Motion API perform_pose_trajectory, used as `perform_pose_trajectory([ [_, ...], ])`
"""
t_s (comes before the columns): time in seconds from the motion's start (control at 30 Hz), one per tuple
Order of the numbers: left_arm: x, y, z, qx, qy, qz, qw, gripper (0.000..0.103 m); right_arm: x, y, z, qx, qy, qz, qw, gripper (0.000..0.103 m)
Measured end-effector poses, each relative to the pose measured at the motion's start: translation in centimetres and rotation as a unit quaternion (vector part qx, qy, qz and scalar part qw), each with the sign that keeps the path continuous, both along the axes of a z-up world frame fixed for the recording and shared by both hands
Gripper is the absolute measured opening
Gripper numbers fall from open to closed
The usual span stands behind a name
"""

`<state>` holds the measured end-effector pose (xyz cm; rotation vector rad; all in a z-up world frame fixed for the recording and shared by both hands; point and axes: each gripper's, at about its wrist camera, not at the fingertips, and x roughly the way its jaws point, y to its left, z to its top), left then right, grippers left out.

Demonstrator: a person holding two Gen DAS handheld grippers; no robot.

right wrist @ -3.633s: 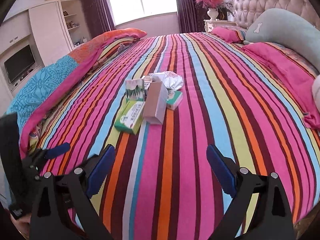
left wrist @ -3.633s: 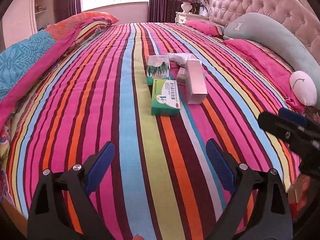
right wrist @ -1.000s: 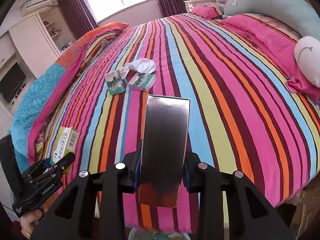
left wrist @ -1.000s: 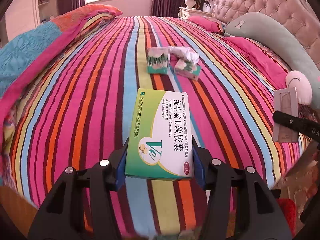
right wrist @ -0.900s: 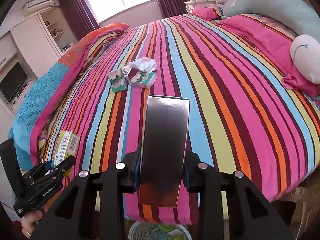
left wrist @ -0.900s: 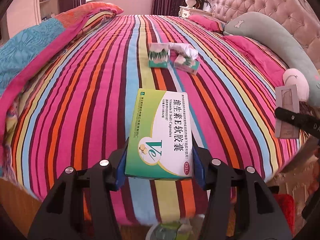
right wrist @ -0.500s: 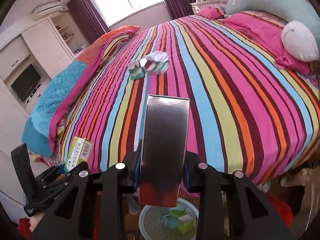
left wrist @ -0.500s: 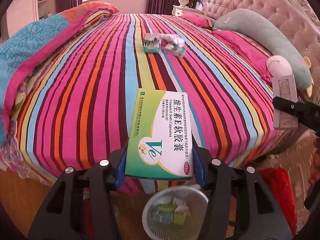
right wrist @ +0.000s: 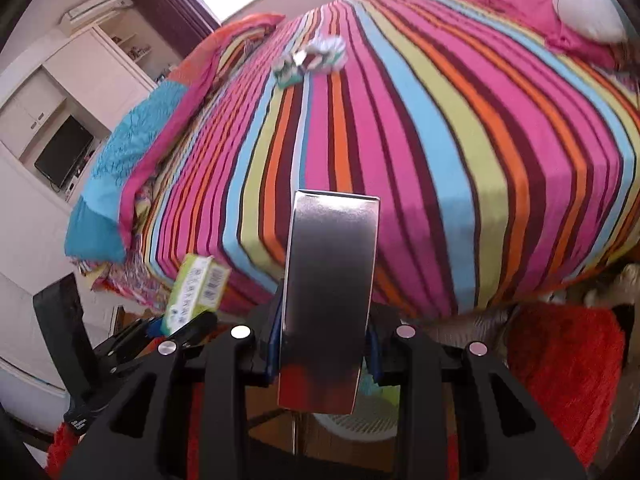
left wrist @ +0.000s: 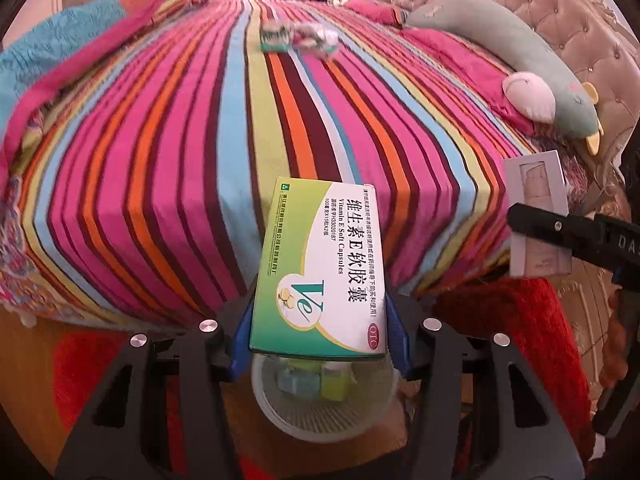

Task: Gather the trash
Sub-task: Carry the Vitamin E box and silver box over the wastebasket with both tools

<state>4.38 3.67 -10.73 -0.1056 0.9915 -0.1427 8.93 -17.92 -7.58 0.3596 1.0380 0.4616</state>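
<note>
My left gripper [left wrist: 318, 332] is shut on a green and white vitamin E box [left wrist: 324, 268], held just above a white mesh waste basket [left wrist: 324, 412] on the floor with several small boxes in it. My right gripper [right wrist: 324, 336] is shut on a long silver-grey box [right wrist: 328, 300]; the basket rim [right wrist: 352, 426] shows below it. The grey box [left wrist: 536, 220] and the right gripper also appear at the right edge of the left wrist view, and the green box [right wrist: 198, 292] at the lower left of the right wrist view. More trash [left wrist: 298, 38] lies far up the striped bed [left wrist: 160, 160].
A red shaggy rug [left wrist: 520, 340] covers the floor beside the basket. A long teal pillow [left wrist: 500, 48] and a white round cushion [left wrist: 528, 96] lie along the tufted headboard at the right. A white cabinet with a TV [right wrist: 64, 156] stands left of the bed.
Both grippers, each still holding its box, have pulled back off the foot of the bed and dropped lower. The waste basket has come in under them.
</note>
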Motion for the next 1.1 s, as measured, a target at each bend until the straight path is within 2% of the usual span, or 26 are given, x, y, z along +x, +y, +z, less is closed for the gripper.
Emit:
perform_pose_trajectory([
  [0.07, -0.2, -0.2, -1.5, -0.017, 0.025, 0.000, 0.9995, 0.053, -0.6, 0.5, -0.9, -0.001, 0.017, 0.005, 1.000, 0.031],
  [0.17, -0.3, -0.3, -3.4, -0.020, 0.056, 0.004, 0.9982, 0.053, -1.4, 1.2, -3.0, -0.004, 0.048, 0.012, 0.999, 0.031],
  [0.37, 0.3, 0.2, -6.5, -0.042, 0.117, 0.020, 0.9920, 0.053, -1.7, 2.2, -8.1, -0.003, 0.144, 0.018, 0.989, 0.031],
  [0.47, 0.9, 0.8, -8.8, -0.078, 0.162, 0.031, 0.9832, 0.053, -1.5, 2.6, -9.8, -0.003, 0.177, 0.018, 0.984, 0.031],
  [0.6, 1.3, 1.1, -11.4, -0.103, 0.215, 0.046, 0.9701, 0.053, -1.1, 2.7, -11.5, -0.005, 0.206, 0.015, 0.978, 0.031],
  [0.77, 1.7, 1.1, -13.7, -0.102, 0.258, 0.050, 0.9595, 0.053, -0.4, 3.1, -13.8, -0.014, 0.242, 0.014, 0.970, 0.031],
  [0.97, 2.3, 0.3, -16.1, -0.093, 0.303, 0.047, 0.9472, 0.053, 0.5, 3.0, -16.4, -0.004, 0.295, 0.004, 0.956, 0.031],
  [1.1, 2.7, -0.3, -18.0, -0.087, 0.336, 0.047, 0.9367, 0.053, 1.0, 3.6, -18.1, -0.014, 0.324, 0.005, 0.946, 0.031],
])
